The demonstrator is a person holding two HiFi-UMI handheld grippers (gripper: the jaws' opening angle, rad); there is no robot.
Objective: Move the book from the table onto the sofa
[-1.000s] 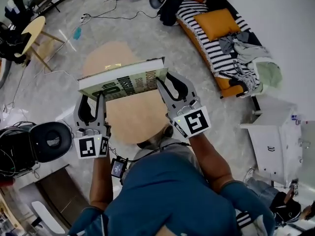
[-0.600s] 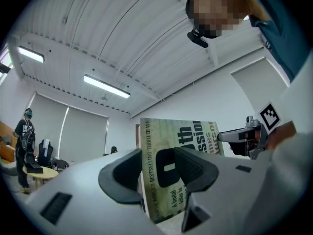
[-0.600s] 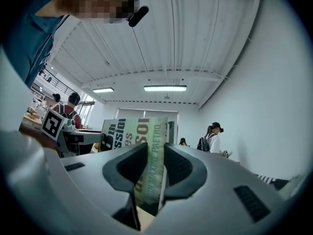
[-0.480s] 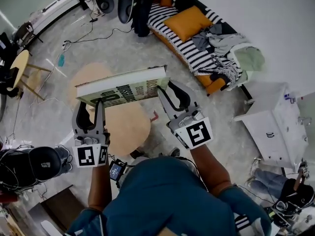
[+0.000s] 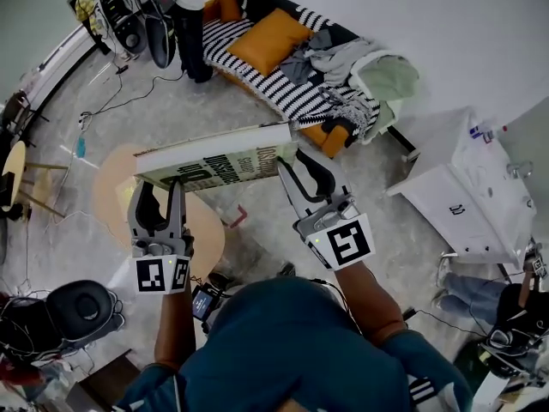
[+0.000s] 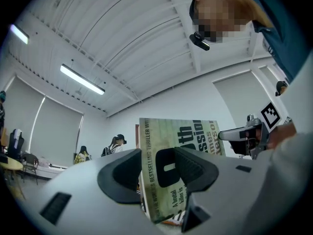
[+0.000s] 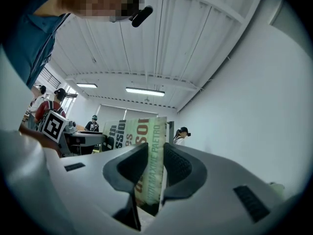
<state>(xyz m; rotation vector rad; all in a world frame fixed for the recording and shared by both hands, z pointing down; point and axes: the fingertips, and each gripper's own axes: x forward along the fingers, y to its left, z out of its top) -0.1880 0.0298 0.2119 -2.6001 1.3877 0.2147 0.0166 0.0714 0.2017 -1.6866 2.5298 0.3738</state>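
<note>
1. The left gripper (image 5: 159, 185) has its fingers clenched on the left end of the book (image 5: 214, 163).
2. The right gripper (image 5: 300, 166) grasps the right end with its fingers.
3. The book is in the air, lifted off the round bench (image 5: 111, 217) and well apart from the striped sofa (image 5: 287, 97).

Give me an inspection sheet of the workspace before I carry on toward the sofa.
Surface: round wooden table, partly hidden by the held book; nothing seen on its visible top.
Job's things: book off the table, held in the air; striped sofa ahead.
Clutter: orange cushion and a heap of clothes on the sofa.
Grippers: left gripper and right gripper each shut on one end of the book.
Cables: black cables across the floor near the table.
Surroundings: white cabinet, black chair, a person standing by the sofa's far end.
</note>
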